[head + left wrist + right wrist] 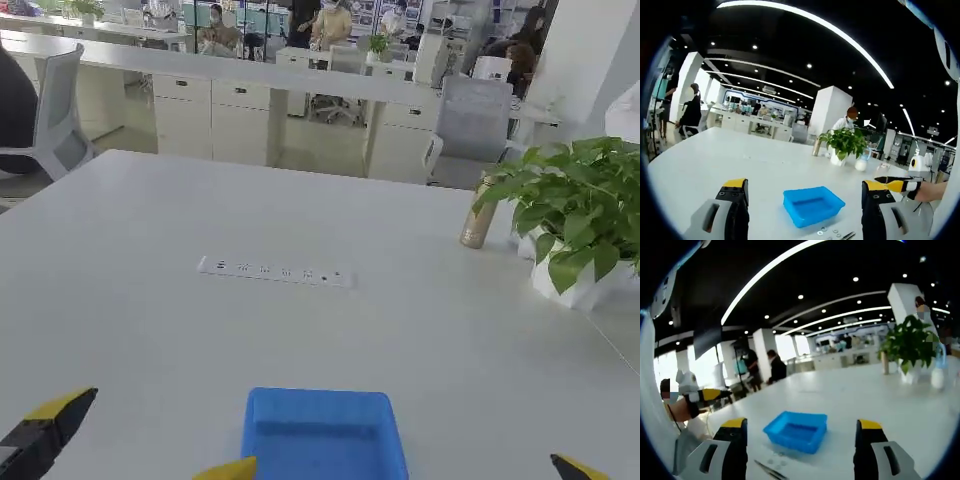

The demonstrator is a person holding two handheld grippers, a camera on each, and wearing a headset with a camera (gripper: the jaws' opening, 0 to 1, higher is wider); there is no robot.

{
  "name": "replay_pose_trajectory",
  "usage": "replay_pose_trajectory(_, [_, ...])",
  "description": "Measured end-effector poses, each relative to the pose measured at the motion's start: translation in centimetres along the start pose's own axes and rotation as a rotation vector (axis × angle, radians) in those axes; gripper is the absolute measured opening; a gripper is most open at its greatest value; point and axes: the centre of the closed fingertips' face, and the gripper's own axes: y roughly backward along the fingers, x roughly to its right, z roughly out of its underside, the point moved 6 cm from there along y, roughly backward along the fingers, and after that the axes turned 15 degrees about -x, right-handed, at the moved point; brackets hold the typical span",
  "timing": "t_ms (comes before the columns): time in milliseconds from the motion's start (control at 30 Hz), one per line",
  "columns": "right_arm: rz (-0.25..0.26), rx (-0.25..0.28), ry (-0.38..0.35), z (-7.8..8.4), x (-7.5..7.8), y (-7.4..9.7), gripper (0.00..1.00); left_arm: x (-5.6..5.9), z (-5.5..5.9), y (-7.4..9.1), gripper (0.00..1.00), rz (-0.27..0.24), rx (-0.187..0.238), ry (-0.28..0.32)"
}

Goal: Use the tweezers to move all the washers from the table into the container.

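The shallow blue container [322,432] sits upright, with small silver washers [826,230] and the tweezers [769,469] lying just beside it.

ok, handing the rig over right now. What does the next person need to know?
Left tool: open, holding nothing, above the table.
Right tool: open, holding nothing.
Blue container sits on the white table ahead of both tools; no washers visible in it.
Washers lie loose on the table on the container's near side, with the tweezers flat beside them, not picked up.
Done: nothing yet.
Left: pick up the tweezers, then move each washer into the container.
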Motion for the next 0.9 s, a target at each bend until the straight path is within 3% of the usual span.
replay_pose_trajectory(433, [0.0,-0.012,0.01,-0.09,-0.14,-0.05,0.9,-0.11,-0.34,0.01,0.96,-0.002,0.008,-0.001])
replay_pose_trajectory(900, [-0.005,-0.018,0.006,-0.04,0.12,-0.01,0.89,0.36,-0.26,-0.59,0.96,0.006,-0.015,-0.017])
